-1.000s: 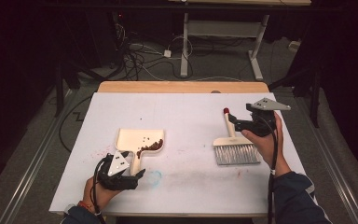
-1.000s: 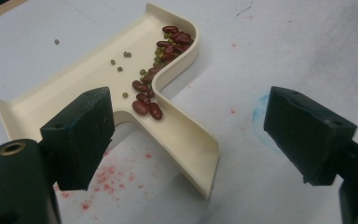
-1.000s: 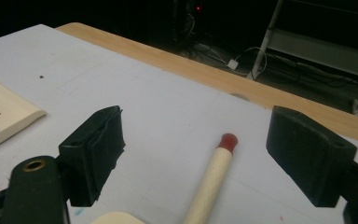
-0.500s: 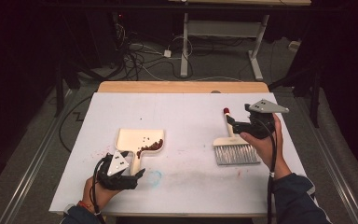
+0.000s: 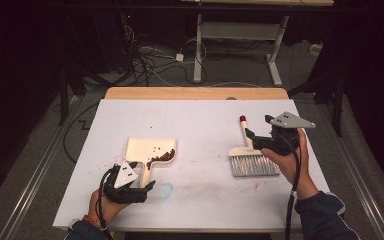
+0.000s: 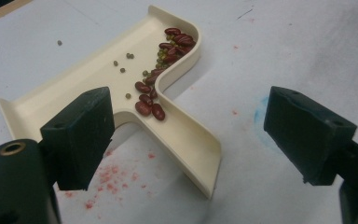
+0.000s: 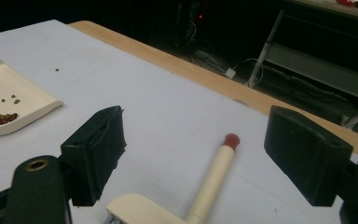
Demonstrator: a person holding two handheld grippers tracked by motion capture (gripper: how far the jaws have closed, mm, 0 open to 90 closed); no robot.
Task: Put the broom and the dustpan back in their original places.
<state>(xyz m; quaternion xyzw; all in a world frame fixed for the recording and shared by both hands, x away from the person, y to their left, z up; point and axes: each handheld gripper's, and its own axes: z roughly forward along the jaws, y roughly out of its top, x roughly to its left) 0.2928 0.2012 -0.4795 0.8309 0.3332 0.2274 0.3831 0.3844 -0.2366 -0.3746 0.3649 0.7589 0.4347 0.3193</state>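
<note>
Dustpan (image 6: pixel 121 84): handle points near, toward your left claw (image 6: pixel 200 135), gaping wide, empty.
Brush (image 7: pixel 209 182): handle runs far between your right claw's (image 7: pixel 196 154) wide jaws.

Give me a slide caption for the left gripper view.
Open left gripper poised over the handle of a cream dustpan holding red beans on the white table.

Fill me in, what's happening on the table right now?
A person holds a gripper in each hand over a white table. The left gripper is open, jaws either side of the handle of a cream dustpan that holds red beans and a few small green ones. The right gripper is open over the handle of a hand brush lying flat. Neither tool is gripped.
</note>
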